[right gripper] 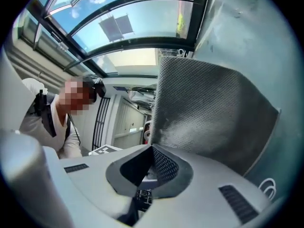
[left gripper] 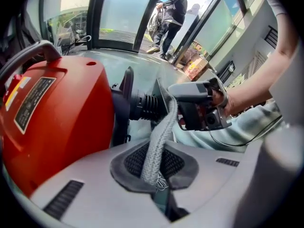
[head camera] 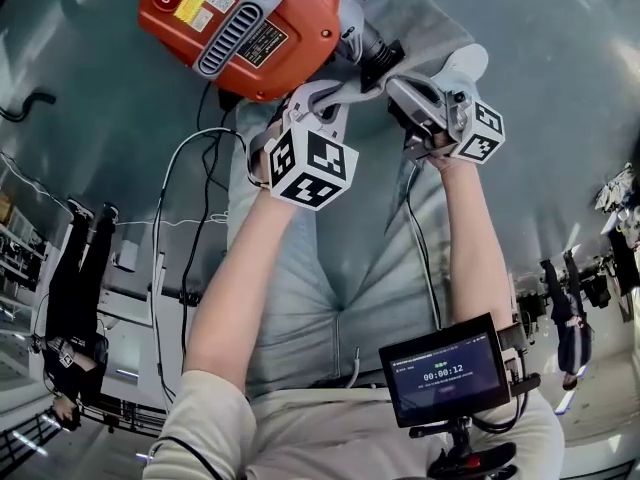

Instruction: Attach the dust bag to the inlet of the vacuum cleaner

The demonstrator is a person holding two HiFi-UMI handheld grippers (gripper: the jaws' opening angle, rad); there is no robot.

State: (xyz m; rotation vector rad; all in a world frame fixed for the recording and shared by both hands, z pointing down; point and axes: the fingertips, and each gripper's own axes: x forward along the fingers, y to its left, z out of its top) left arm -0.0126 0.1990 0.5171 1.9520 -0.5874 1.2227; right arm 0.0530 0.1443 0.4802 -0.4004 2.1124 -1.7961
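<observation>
Head view, lower right of frame: a small timer screen on its mount, nearest the wearer; above it both forearms reach toward the top of the frame. Left gripper, low centre in its own view: jaws clenched on a grey knitted band, which runs up and away to the black ribbed inlet; the pull presumably keeps the bag's neck drawn toward that spout. Right gripper: jaws pressed together on an edge of the grey woven dust bag, whose cloth rises into the upper right of that view; the hold seems meant to lift the fabric clear so the opening can be worked on. In the head view the dust bag lies at top centre-right, just beside the inlet; whether it is seated over the inlet cannot be told. Farthest, upper left: the orange vacuum cleaner resting on the grey floor, its inlet end turned toward both grippers.
</observation>
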